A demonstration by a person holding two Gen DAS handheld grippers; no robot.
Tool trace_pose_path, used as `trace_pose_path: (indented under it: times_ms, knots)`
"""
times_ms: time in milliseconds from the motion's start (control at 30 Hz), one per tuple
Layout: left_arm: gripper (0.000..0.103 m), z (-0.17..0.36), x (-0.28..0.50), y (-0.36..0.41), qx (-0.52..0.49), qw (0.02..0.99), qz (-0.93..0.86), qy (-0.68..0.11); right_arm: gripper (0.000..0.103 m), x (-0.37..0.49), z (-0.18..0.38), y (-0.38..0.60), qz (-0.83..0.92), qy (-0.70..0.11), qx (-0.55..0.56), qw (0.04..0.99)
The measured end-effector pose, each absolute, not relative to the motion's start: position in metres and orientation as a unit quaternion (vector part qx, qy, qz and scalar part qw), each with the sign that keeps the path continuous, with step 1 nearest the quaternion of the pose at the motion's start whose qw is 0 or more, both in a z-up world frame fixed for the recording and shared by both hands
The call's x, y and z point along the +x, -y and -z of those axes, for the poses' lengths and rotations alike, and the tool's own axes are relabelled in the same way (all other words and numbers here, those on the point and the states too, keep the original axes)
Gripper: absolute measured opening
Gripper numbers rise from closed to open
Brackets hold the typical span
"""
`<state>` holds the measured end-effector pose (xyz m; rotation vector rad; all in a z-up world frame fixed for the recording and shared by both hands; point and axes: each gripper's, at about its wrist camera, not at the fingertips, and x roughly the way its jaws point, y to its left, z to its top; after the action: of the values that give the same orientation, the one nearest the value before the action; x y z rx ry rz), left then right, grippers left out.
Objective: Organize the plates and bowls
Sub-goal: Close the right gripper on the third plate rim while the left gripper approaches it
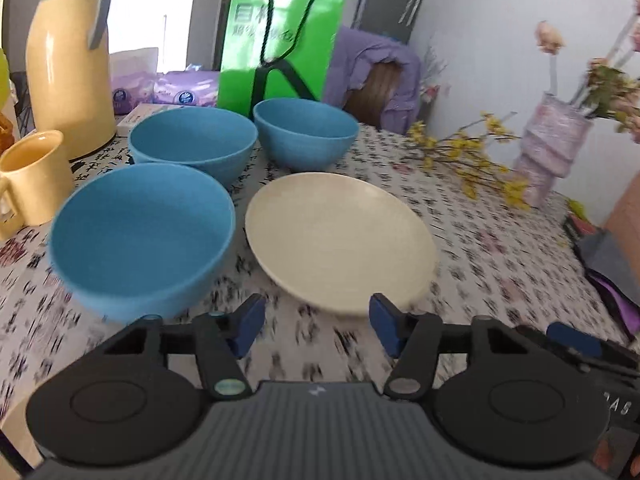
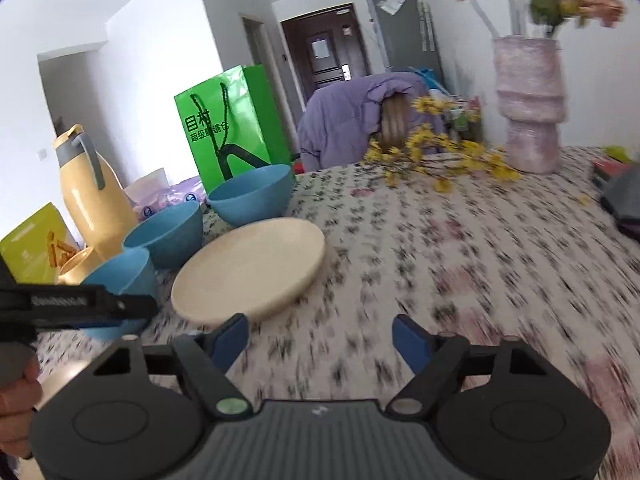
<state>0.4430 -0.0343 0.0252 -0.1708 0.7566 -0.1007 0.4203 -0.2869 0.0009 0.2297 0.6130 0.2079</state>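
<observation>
Three blue bowls stand on the patterned tablecloth: a near one [image 1: 140,236], a middle one [image 1: 194,142] and a far one [image 1: 306,132]. A cream plate [image 1: 340,240] lies right of the near bowl. My left gripper [image 1: 318,326] is open and empty, just short of the plate's near rim. In the right wrist view the plate [image 2: 250,270] lies ahead to the left, with the bowls [image 2: 252,196] behind it. My right gripper [image 2: 320,344] is open and empty over bare cloth, right of the plate. The left gripper's body [image 2: 76,306] shows at the left edge.
A yellow thermos [image 1: 68,64] and yellow mug [image 1: 34,176] stand left of the bowls. A green paper bag [image 1: 280,40] stands behind them. A pink vase [image 2: 530,104] with flowers and yellow flower sprigs [image 2: 436,156] are at the far right. Dark items [image 2: 622,200] lie at the right edge.
</observation>
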Motion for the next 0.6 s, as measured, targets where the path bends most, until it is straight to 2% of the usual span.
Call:
trace_pose_path:
  times_ms: [67, 267, 367, 467, 533, 600]
  knots:
    - [0.055, -0.019, 0.464, 0.037, -0.079, 0.922, 0.037, -0.378, 0.07, 0.449, 0.0, 0.279, -0.112, -0.306, 0.112, 0.939]
    - [0.046, -0.002, 0.5, 0.049, -0.034, 0.923, 0.014, -0.383, 0.049, 0.532, 0.015, 0.257, -0.13, -0.331, 0.11, 0.928]
    - [0.046, 0.002, 0.508, 0.055, -0.025, 0.924, 0.016, -0.382, 0.036, 0.563, 0.028, 0.249, -0.12, -0.345, 0.103, 0.925]
    - [0.041, 0.008, 0.515, 0.06, -0.017, 0.923, 0.017, -0.383, 0.018, 0.585, 0.042, 0.244, -0.115, -0.364, 0.099, 0.919]
    - [0.031, 0.012, 0.519, 0.062, -0.012, 0.921, 0.021, -0.388, 0.008, 0.59, 0.048, 0.242, -0.108, -0.367, 0.093, 0.919]
    - [0.026, 0.017, 0.521, 0.062, -0.007, 0.919, 0.02, -0.393, 0.007, 0.591, 0.05, 0.243, -0.11, -0.365, 0.093, 0.92]
